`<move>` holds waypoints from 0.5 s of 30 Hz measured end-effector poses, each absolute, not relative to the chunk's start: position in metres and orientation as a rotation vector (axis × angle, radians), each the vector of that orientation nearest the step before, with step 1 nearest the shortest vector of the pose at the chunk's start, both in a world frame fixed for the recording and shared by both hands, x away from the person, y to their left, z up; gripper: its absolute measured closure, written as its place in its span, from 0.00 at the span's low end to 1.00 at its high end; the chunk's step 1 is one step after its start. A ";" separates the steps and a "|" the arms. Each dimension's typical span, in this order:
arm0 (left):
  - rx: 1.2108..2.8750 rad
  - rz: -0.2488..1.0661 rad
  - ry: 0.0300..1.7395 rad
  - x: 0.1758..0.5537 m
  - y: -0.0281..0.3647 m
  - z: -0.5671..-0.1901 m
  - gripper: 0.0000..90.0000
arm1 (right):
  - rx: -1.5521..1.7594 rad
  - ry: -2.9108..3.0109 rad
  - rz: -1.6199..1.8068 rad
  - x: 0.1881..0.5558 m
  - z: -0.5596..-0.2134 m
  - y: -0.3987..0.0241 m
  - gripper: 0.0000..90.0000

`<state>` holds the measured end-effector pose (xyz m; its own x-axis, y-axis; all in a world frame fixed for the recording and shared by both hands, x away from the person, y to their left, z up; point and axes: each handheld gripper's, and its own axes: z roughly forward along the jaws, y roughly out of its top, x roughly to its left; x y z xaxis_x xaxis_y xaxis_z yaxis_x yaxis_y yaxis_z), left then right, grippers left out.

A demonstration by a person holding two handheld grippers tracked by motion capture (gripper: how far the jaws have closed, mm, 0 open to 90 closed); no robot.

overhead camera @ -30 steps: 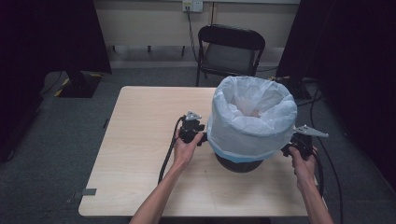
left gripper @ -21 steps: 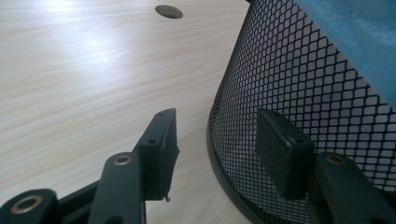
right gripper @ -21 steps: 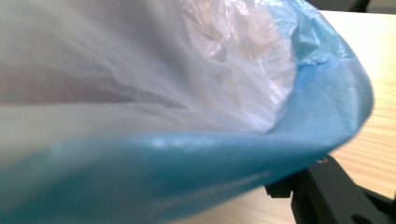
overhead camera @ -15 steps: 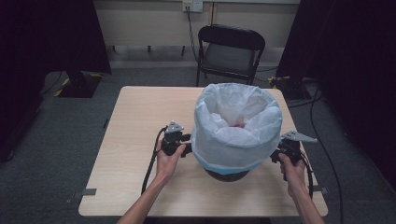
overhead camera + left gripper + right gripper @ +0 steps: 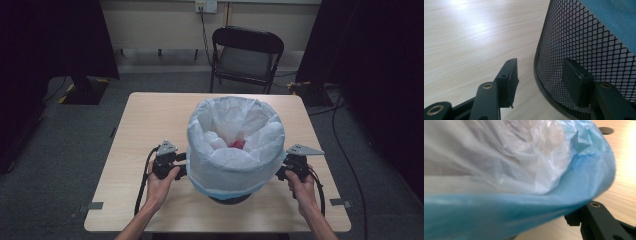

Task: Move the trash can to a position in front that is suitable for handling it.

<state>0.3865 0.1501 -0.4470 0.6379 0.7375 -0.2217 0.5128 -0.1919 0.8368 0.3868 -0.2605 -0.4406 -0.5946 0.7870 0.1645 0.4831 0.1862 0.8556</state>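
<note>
Left gripper (image 5: 181, 164): we see its jaws parted at the foot of the mesh bin (image 5: 589, 47); one jaw lies against the mesh, the other is clear over the table (image 5: 150, 120).
Right gripper (image 5: 281, 171): pressed to the bin's other side; the bag hides most of it, so we cannot tell its jaws.
Bin: near the table's front edge, between both grippers.
Bag (image 5: 235, 145): white with blue hem, folded over the rim.
Red item (image 5: 238, 144): inside the bag.
Chair (image 5: 245, 55): beyond the table.
</note>
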 end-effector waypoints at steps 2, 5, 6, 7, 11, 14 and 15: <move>1.854 0.296 1.000 0.381 0.156 -0.447 0.52 | 1.186 2.182 1.378 0.384 -0.440 -0.256 0.63; 1.828 0.276 1.016 0.374 0.164 -0.449 0.52 | 1.150 2.227 1.401 0.379 -0.440 -0.250 0.61; 1.831 0.278 1.016 0.371 0.166 -0.449 0.52 | 1.150 2.227 1.401 0.379 -0.440 -0.250 0.61; 1.827 0.276 1.021 0.369 0.167 -0.449 0.53 | 1.137 2.252 1.419 0.377 -0.440 -0.248 0.61; 1.840 0.258 0.995 0.361 0.173 -0.449 0.52 | 1.155 2.275 1.466 0.374 -0.444 -0.250 0.54; 1.842 0.251 0.992 0.361 0.177 -0.451 0.47 | 1.139 2.294 1.459 0.370 -0.443 -0.250 0.48; 1.834 0.256 0.999 0.361 0.177 -0.452 0.42 | 1.140 2.291 1.450 0.370 -0.443 -0.250 0.46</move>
